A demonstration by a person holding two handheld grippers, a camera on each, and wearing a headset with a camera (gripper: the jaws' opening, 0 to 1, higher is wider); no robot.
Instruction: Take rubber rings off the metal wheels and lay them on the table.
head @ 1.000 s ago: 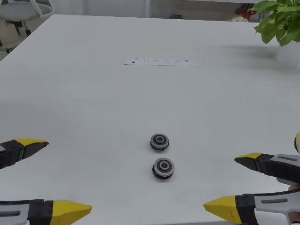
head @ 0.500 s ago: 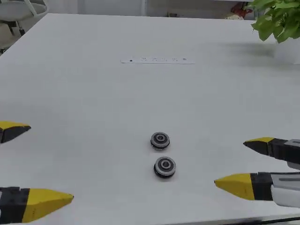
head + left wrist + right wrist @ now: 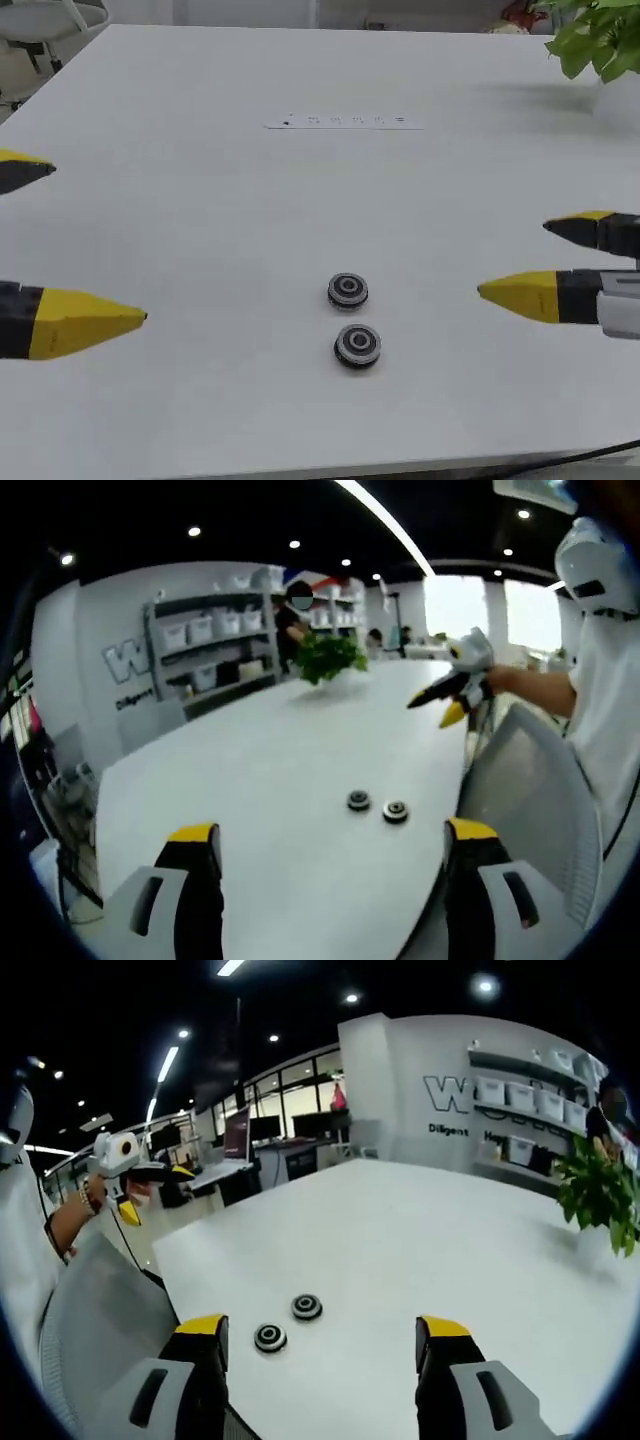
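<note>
Two small metal wheels with black rubber rings lie side by side on the white table (image 3: 200, 200): a far wheel (image 3: 347, 291) (image 3: 359, 800) (image 3: 306, 1306) and a near wheel (image 3: 357, 345) (image 3: 396, 811) (image 3: 270, 1337). My left gripper (image 3: 100, 243) (image 3: 332, 828) hovers open well to the left of them, holding nothing. Off to their right, my right gripper (image 3: 512, 259) (image 3: 322, 1325) is open and holds nothing. Both point inward toward the wheels, and neither touches them. Each gripper view catches the other gripper across the table: the right gripper (image 3: 450, 695) and the left gripper (image 3: 130, 1160).
A thin printed paper strip (image 3: 345, 122) lies farther back on the table. A green potted plant (image 3: 595, 40) (image 3: 595, 1190) stands at the far right corner. The table's front edge (image 3: 400, 468) runs just below the wheels. Shelves (image 3: 210, 650) line the back wall.
Both grippers have moved forward over the table, away from the front edge, with their jaws still wide apart. The wheels lie where they were; the head camera shifted a little.
</note>
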